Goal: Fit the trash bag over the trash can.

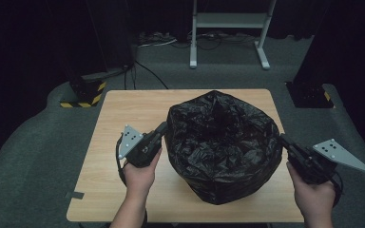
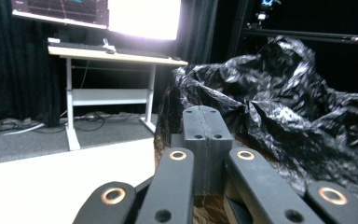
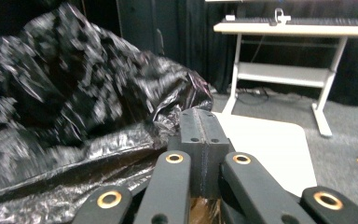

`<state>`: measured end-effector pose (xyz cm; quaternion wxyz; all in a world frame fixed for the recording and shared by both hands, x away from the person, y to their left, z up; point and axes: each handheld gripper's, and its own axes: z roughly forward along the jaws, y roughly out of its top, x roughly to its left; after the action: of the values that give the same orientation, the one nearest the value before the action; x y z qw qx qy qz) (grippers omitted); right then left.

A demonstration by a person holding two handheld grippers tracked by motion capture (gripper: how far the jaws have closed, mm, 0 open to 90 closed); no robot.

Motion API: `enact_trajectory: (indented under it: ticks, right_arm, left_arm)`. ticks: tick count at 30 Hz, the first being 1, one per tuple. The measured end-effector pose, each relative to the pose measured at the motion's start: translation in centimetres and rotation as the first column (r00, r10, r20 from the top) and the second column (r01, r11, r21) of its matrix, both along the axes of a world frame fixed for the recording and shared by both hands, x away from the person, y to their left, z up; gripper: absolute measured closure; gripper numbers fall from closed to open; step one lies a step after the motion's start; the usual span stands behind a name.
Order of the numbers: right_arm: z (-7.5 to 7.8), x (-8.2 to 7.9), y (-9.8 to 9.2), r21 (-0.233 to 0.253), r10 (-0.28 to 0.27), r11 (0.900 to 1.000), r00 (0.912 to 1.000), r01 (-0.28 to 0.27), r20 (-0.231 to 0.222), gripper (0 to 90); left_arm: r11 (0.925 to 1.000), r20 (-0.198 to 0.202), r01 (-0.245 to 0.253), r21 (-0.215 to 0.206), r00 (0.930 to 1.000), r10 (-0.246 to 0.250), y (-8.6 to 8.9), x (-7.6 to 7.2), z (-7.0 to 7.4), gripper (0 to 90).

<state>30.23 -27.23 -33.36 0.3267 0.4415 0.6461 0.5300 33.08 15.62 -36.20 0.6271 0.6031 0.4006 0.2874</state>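
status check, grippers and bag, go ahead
Left gripper shut against the crinkled black plastic bag, left side. Right gripper shut at its right side. Bag sits on the light wooden table; nothing in the way.

bag (image 1: 223, 145): on worktop (image 1: 123, 109), centre-right, near front edge | left claw (image 1: 163, 129): at bag's left side, touching it | right claw (image 1: 282, 140): at bag's right side, touching it | desk frame (image 1: 228, 21): on floor behind worktop | striped base (image 1: 83, 95): on floor, off worktop's rear-left corner

Black bag (image 1: 223, 145) bulks over worktop (image 1: 123, 111) centre and right, blocking passage between hand-held grippers; left strip and far-left corner open.
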Motion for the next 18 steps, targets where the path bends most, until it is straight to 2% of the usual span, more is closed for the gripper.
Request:
enact_trajectory:
  ticks: [2, 5, 6, 7, 8, 10, 14, 15, 16, 17, 18]
  right_arm:
    - [-0.3, 0.2, -0.2, -0.003, -0.003, 1.0, 1.0, 0.003, -0.01, 90.0]
    - [-1.4, 0.7, -0.2, -0.012, -0.004, 1.0, 0.999, 0.003, -0.045, 90.0]
    - [-2.2, 1.1, -0.2, -0.016, 0.0, 1.0, 0.9976, -0.001, -0.07, 90.0]
    - [-2.2, 1.1, -0.2, -0.016, 0.0, 1.0, 0.9976, -0.001, -0.07, 90.0]
    - [-3.1, 1.5, -0.1, -0.022, 0.005, 1.0, 0.9954, -0.007, -0.095, 90.0]
    - [-3.4, 1.6, 0.0, -0.023, 0.007, 1.0, 0.9943, -0.009, -0.106, 90.0]
    - [-5.6, 2.4, 0.6, -0.037, 0.014, 0.999, 0.9865, -0.021, -0.163, 90.0]
    - [-5.6, 2.4, 0.6, -0.037, 0.014, 0.999, 0.9865, -0.021, -0.163, 90.0]
    - [-6.6, 2.9, 0.7, -0.042, 0.015, 0.999, 0.9823, -0.024, -0.186, 90.0]
    - [-6.6, 2.9, 0.7, -0.042, 0.015, 0.999, 0.9823, -0.024, -0.186, 90.0]
    - [-7.6, 3.2, 0.8, -0.047, 0.014, 0.999, 0.9768, -0.025, -0.214, 90.0]
  left_arm:
    - [1.0, -0.006, 0.001, 0.002, 1.0, -0.001, 0.0, 0.0, -0.2, 90.0]
    - [1.0, -0.018, 0.0, 0.003, 0.9998, 0.0, -0.1, 0.0, -0.9, 90.0]
    - [1.0, -0.026, 0.006, -0.002, 0.9996, -0.006, -0.2, 0.0, -1.4, 90.0]
    - [1.0, -0.026, 0.006, -0.002, 0.9996, -0.006, -0.2, 0.0, -1.4, 90.0]
    - [0.9999, -0.029, 0.011, -0.001, 0.9995, -0.011, -0.4, -0.2, -1.9, 90.0]
    - [0.9998, -0.033, 0.017, -0.005, 0.9993, -0.017, -0.6, -0.3, -2.1, 90.0]
    - [0.999, -0.056, 0.041, 0.017, 0.9976, -0.04, -1.5, -1.0, -3.7, 90.0]
    - [0.999, -0.056, 0.041, 0.017, 0.9976, -0.04, -1.5, -1.0, -3.7, 90.0]
    - [0.9988, -0.062, 0.044, 0.02, 0.9972, -0.043, -1.6, -1.1, -4.1, 90.0]
    - [0.9985, -0.07, 0.049, 0.023, 0.9964, -0.047, -1.7, -1.2, -4.5, 90.0]
    - [0.9984, -0.087, 0.053, 0.017, 0.9948, -0.052, -1.7, -1.3, -5.2, 90.0]
